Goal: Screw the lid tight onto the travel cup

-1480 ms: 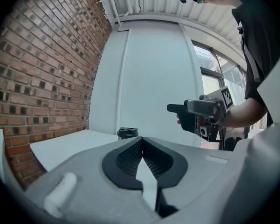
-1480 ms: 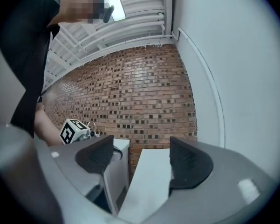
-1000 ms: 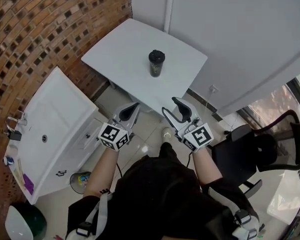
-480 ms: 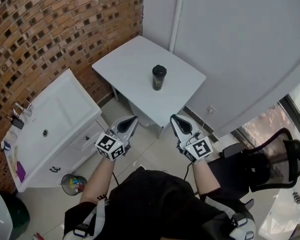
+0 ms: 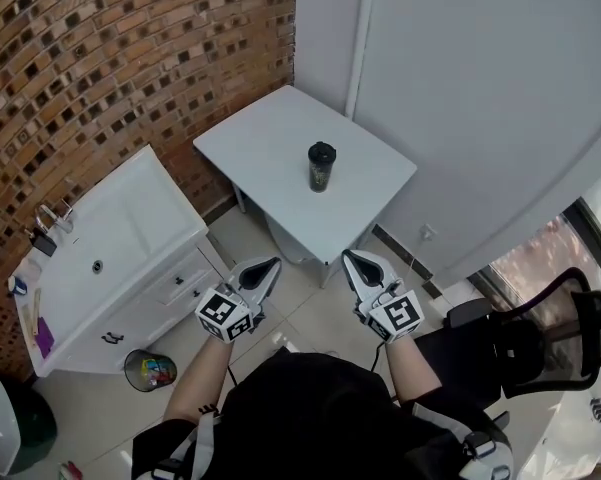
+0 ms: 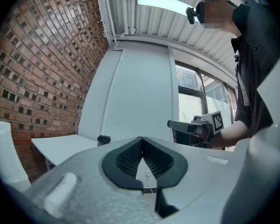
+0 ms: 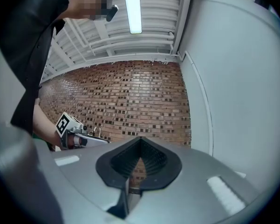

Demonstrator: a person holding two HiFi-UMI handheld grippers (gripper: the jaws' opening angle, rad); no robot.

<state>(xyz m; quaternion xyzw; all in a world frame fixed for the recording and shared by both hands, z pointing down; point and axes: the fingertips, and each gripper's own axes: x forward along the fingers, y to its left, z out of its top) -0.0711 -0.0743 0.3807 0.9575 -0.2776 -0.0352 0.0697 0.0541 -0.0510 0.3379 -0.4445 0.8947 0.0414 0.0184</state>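
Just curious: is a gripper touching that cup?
No: the travel cup stands alone on the table, left gripper and right gripper short of it.

right gripper [image 5: 349, 257]: its jaws are just closing from a clear gap, and the ribbed black pads are now meeting with nothing between them.
both grippers: the right one and the left gripper [image 5: 272, 264] are sliding lower in the head view, side by side.
black lidded travel cup [image 5: 321, 166]: it is drifting down toward the middle of the head view together with the white square table [image 5: 260, 143] under it.
red-brown brick wall [image 5: 130, 58]: more of it is coming into the head view at upper left.
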